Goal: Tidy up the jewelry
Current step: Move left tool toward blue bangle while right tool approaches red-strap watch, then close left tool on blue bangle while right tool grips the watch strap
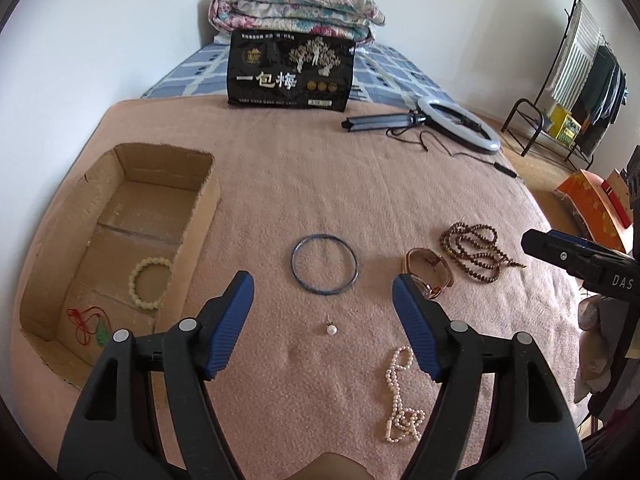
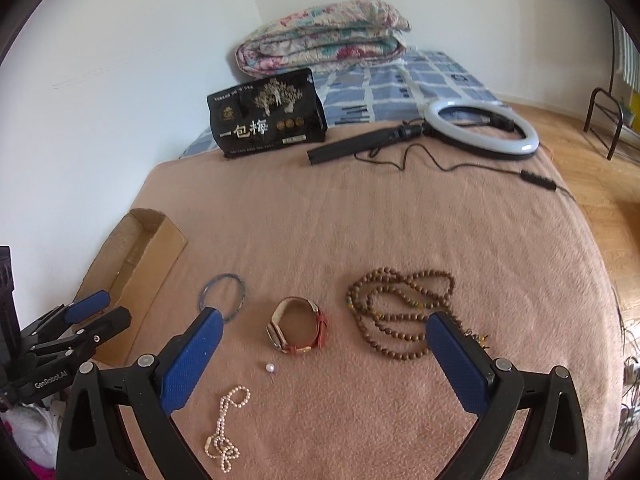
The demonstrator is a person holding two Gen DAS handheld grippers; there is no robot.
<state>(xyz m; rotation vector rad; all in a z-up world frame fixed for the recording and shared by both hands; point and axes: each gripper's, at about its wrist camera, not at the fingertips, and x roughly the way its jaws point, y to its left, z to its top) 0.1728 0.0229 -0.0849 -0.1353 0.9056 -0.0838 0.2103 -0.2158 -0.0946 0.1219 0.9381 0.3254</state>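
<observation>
Overhead, both hand-held grippers gape empty above a bed: left hand-held gripper (image 1: 323, 286) over a blue bangle (image 1: 324, 264), right hand-held gripper (image 2: 324, 322) over a watch (image 2: 298, 330).

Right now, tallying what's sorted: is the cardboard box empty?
No. The cardboard box holds a pale bead bracelet and a red-corded green pendant.

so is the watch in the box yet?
No, the watch lies on the blanket well right of the box, which holds only a bead bracelet and a red-cord pendant.
</observation>
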